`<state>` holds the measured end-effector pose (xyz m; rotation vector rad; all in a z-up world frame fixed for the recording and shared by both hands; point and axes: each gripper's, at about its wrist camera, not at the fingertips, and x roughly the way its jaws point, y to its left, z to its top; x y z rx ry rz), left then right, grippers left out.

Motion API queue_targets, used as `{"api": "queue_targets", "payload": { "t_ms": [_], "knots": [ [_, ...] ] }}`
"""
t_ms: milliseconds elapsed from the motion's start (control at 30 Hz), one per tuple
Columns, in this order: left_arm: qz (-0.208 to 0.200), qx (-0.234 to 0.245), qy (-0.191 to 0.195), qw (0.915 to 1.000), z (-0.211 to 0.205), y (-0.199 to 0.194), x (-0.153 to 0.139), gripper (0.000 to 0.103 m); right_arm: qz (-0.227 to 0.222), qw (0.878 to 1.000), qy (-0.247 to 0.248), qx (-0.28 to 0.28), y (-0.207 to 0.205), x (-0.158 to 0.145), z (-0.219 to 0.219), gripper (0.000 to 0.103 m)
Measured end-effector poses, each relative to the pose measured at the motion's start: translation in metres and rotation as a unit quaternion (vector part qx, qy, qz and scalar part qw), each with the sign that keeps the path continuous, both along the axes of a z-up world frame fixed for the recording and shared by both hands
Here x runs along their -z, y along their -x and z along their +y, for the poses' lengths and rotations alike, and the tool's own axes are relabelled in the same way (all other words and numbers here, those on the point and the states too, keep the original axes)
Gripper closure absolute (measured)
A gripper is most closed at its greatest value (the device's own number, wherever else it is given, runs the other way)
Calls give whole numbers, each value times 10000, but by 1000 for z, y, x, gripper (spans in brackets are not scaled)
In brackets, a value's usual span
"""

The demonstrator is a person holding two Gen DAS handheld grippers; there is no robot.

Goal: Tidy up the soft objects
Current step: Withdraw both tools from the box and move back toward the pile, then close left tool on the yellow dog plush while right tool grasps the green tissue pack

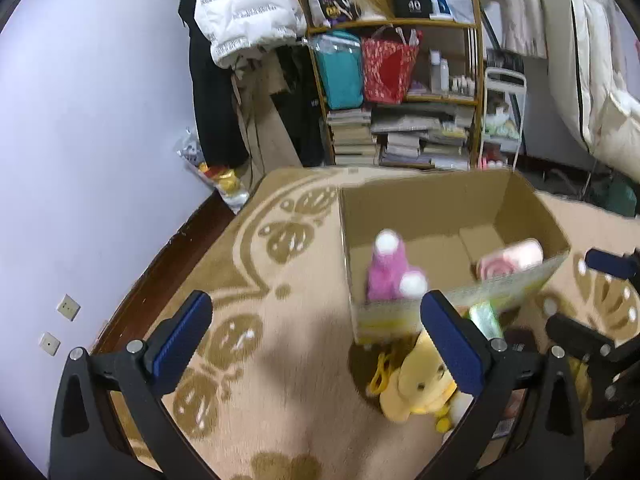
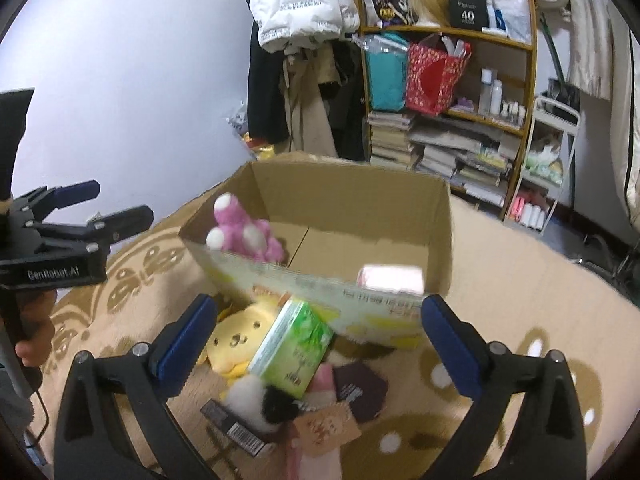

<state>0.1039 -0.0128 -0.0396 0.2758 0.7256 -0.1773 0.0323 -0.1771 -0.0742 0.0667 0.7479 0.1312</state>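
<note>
Right gripper [image 2: 316,336] gapes wide, empty, above a green tissue pack [image 2: 294,350], yellow plush [image 2: 234,340] and black-and-white plush [image 2: 264,402]. Left gripper [image 1: 316,336] is equally wide, empty. At 12 o'clock, the cardboard box [image 2: 352,196] holds a fuzzy pink white-pawed plush [image 2: 244,230] and a pink roll [image 2: 390,278].

Right gripper [image 2: 314,330]: blue-padded jaws spread wide, nothing between them, poised over the pile on the rug [image 2: 520,280].

Cardboard box [image 2: 340,196]: open-topped, on the rug. Inside: pink plush toy [image 2: 244,232] at the left wall, pink roll [image 2: 390,278] at the near right corner.

Pile, just in front of the box: yellow plush [image 2: 236,338]; green tissue pack [image 2: 294,346] tilted against it; black-and-white plush [image 2: 266,402]; dark brown pouch [image 2: 360,390]; tan tag [image 2: 326,426].

Left gripper [image 2: 108,208]: far left, jaws apart, empty, held in a hand [image 2: 34,336].

Wooden shelf [image 2: 520,120]: behind the box, holding a red bag [image 2: 434,78], stacked books [image 2: 440,148].
</note>
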Motion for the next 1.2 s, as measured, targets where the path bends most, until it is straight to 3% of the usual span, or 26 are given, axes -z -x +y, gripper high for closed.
{"api": "queue_targets", "payload": {
  "t_ms": [233, 467, 900, 1200],
  "knots": [
    [489, 189, 324, 9981, 6, 2, 38, 0, 345, 9993, -169, -26, 4, 22, 3, 0],
    [635, 206, 352, 9971, 5, 3, 66, 0, 566, 9982, -176, -42, 1, 43, 11, 0],
    [837, 342, 192, 9957, 3, 0, 93, 0, 1106, 9875, -1074, 330, -16, 81, -3, 13],
    [980, 466, 218, 9939, -3, -3, 107, 0, 1137, 9873, -1071, 304, -22, 86, 3, 14]
  ]
}}
